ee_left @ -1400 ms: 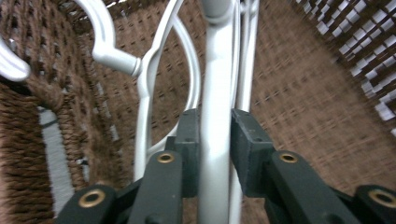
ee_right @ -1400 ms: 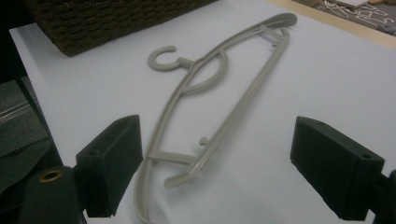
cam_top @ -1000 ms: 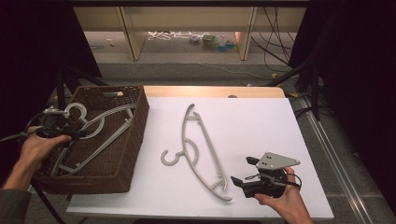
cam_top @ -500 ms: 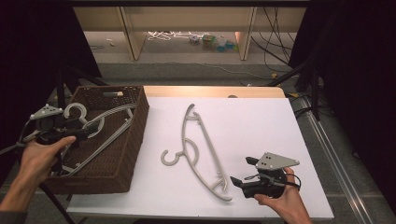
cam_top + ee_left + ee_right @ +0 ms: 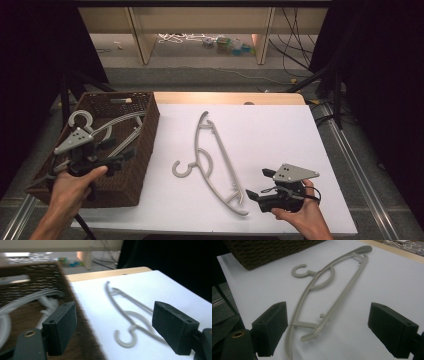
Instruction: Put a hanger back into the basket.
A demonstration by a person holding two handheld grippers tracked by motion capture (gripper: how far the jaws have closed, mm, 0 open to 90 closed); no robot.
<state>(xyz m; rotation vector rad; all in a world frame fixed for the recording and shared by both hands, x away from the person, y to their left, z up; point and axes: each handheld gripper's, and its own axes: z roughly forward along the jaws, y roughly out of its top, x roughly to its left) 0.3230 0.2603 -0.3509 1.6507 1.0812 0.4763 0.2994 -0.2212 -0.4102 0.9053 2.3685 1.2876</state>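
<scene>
A grey plastic hanger (image 5: pixel 224 159) lies flat in the middle of the white table top, its hook toward the left; it also lies ahead of the jaws as the hanger (image 5: pixel 132 326) and the hanger (image 5: pixel 337 298). More grey hangers (image 5: pixel 115 122) rest in the brown wicker basket (image 5: pixel 125 187) at the left. My left gripper (image 5: pixel 119 149) hovers over the basket's near right side; its jaws have just been opening and hold nothing (image 5: pixel 113 312). My right gripper (image 5: pixel 259 183) rests at the table's near right, open (image 5: pixel 327 310), pointing at the hanger's near end.
The basket's right wall (image 5: pixel 32 282) stands between my left gripper and the table hanger. A wooden strip (image 5: pixel 225 97) borders the table's far edge. Behind it are shelf legs, cables and small items on the floor (image 5: pixel 225 45). Black stands flank both sides.
My left gripper has swung from the basket's left part to its right side and its jaws have spread wider. The right gripper and the table hanger have stayed put.
</scene>
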